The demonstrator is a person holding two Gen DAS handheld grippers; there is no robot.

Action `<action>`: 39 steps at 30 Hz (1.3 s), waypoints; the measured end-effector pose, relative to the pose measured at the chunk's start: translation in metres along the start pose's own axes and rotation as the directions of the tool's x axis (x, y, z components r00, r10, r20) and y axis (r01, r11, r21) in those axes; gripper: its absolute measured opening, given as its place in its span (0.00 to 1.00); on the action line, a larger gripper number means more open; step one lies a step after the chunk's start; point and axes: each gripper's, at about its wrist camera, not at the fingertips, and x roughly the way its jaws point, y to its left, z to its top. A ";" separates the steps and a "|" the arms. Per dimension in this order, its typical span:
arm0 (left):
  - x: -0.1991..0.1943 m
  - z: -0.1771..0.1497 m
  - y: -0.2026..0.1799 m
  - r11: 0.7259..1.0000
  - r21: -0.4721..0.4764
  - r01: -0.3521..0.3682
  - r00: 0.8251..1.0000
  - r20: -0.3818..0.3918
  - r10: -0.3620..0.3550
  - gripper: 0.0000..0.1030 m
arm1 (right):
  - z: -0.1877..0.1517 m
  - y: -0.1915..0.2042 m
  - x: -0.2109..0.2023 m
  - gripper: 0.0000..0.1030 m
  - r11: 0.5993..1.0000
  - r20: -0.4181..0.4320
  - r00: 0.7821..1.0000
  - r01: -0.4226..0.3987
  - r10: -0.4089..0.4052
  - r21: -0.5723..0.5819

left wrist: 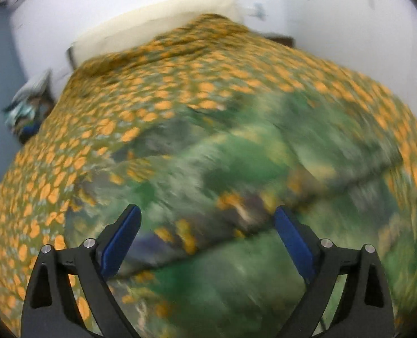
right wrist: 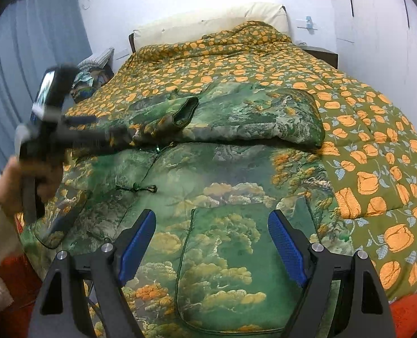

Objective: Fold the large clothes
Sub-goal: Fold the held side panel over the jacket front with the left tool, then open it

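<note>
Off to the far left of your right gripper point(right wrist: 211, 242), your left hand point(right wrist: 25, 180) is gripping the handle of the left gripper point(left wrist: 207, 238), reaching it out level over the green jacket point(right wrist: 208, 191). Its blue fingers point(left wrist: 121, 242) are standing wide apart, pinching nothing, hovering blurred above the folded cloth. Your right gripper is likewise gaping, holding nothing, hanging over the jacket's lower front. Ahead of both tools, the jacket is lying on the orange-patterned bedspread point(right wrist: 371, 169), sleeve folded across.
</note>
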 end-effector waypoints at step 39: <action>0.077 0.022 0.034 0.973 -0.203 0.108 0.983 -0.124 -0.135 0.96 | -0.001 -0.008 0.018 0.79 0.997 -0.054 0.997 -0.053 0.056 0.055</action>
